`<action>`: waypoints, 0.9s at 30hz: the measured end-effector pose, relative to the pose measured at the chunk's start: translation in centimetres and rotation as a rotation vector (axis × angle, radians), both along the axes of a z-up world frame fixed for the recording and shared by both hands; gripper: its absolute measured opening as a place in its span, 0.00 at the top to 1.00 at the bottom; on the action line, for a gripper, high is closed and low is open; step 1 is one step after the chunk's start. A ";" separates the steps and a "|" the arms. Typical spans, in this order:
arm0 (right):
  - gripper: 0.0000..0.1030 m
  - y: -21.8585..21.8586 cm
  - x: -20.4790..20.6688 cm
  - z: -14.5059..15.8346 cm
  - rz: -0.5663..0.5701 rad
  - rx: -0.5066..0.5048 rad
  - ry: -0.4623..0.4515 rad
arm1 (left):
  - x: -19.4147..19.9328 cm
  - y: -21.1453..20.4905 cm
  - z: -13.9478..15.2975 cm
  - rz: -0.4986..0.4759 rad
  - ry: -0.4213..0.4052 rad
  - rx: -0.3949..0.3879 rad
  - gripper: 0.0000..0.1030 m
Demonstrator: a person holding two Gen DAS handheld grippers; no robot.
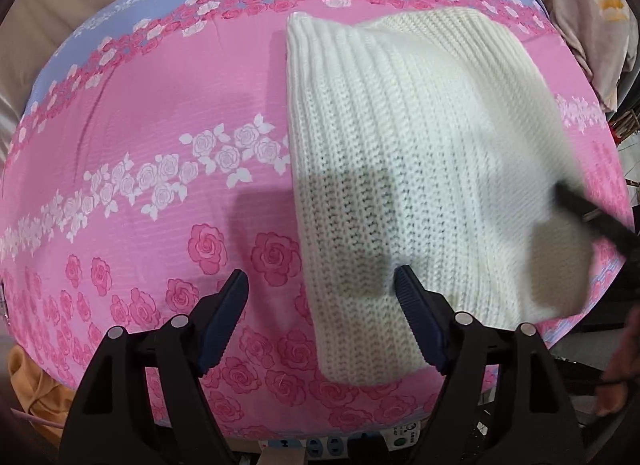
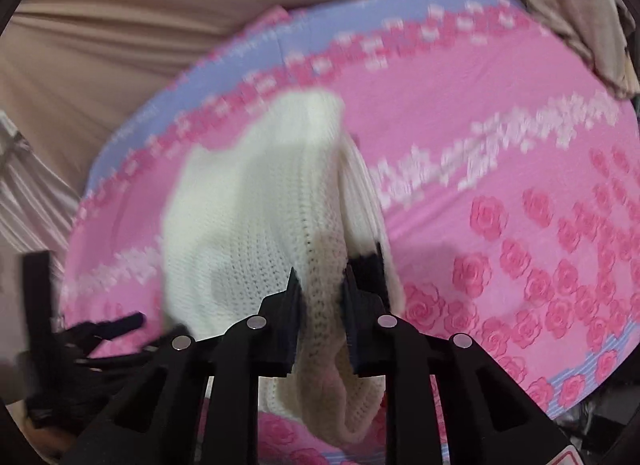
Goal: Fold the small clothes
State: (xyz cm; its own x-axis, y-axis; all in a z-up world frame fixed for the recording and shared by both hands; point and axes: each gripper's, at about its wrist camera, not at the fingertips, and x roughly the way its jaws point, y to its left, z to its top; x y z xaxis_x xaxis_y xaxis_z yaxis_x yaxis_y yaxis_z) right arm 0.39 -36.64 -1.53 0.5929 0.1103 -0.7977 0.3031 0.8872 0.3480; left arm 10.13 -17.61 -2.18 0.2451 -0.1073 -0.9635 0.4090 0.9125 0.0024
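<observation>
My right gripper (image 2: 320, 289) pinches the white knit garment (image 1: 400, 169) by 1 edge to carry the fold, while my left gripper (image 1: 322, 285) hovers wide open, empty, over the pink bedsheet (image 1: 160, 105).

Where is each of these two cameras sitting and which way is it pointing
Left wrist: on the left gripper, looking forward and down over the pink rose bedsheet at the white knit garment; its fingers stand open, and a bit of a hand shows at the right edge.
Right wrist: on the right gripper, looking along its fingers, shut on a lifted fold of the garment; the picture is blurred.
Shared: the garment, the bedsheet, and each view catches the other gripper at its edge.
</observation>
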 end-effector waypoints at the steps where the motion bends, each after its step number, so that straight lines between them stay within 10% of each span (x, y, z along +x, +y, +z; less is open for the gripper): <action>1: 0.83 -0.1 -0.2 0.5 -0.003 -0.009 -0.015 | -0.1 0.0 -0.2 -0.003 -0.001 0.003 0.28; 6: 0.80 -1.3 1.3 -5.5 0.005 -0.019 0.141 | -0.4 -0.6 -1.4 -0.015 0.010 0.034 0.28; 15: 0.70 -1.7 -3.9 -0.2 0.019 0.001 0.032 | -0.7 -0.5 -1.1 0.003 0.009 0.033 0.28; 23: 0.87 0.5 -4.1 -6.7 0.039 -0.057 0.216 | -1.3 -0.8 -0.6 -0.008 -0.006 0.060 0.29; 27: 0.86 0.2 -4.4 -3.2 0.024 -0.045 0.152 | -1.5 -0.9 -0.7 -0.017 -0.010 0.072 0.29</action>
State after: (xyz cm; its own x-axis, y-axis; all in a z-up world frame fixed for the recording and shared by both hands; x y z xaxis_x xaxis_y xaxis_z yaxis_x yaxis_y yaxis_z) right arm -4.00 -36.42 -4.70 0.4626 0.0854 -0.8824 0.3280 0.9082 0.2598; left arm 8.67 -18.48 -2.84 0.2535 -0.0416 -0.9664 0.4239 0.9028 0.0723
